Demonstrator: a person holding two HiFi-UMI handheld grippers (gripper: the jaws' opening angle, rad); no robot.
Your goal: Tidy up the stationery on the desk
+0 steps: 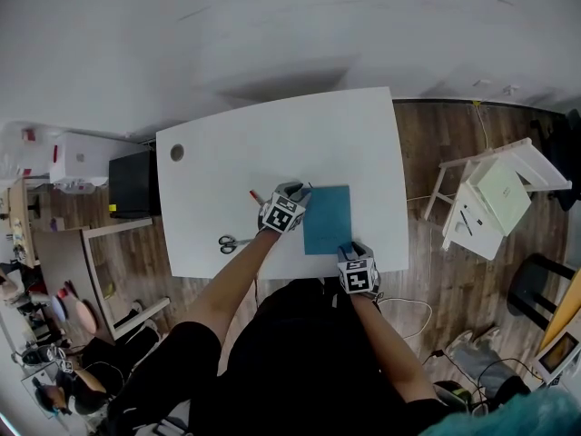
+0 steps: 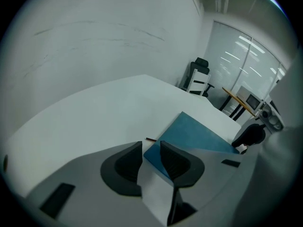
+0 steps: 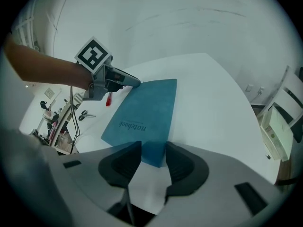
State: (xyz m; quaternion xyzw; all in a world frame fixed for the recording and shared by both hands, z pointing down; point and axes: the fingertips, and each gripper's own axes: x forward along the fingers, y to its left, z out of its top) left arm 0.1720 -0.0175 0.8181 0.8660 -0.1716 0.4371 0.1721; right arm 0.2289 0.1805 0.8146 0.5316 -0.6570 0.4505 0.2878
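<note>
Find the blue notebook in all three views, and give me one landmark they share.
Head view: the notebook lies on the desk's near half, just right of the picture's centre.
Left gripper view: the notebook is right of centre, with its near corner between the jaws.
Right gripper view: the notebook is near the centre, stretching away from the jaws.
Shared landmark: the white desk under it, seen in all three.

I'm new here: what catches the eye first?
A blue notebook lies flat on the white desk, near its front edge. The left gripper sits at its far left corner and the right gripper at its near right corner, both with jaws open. A pair of scissors lies at the desk's front left.
</note>
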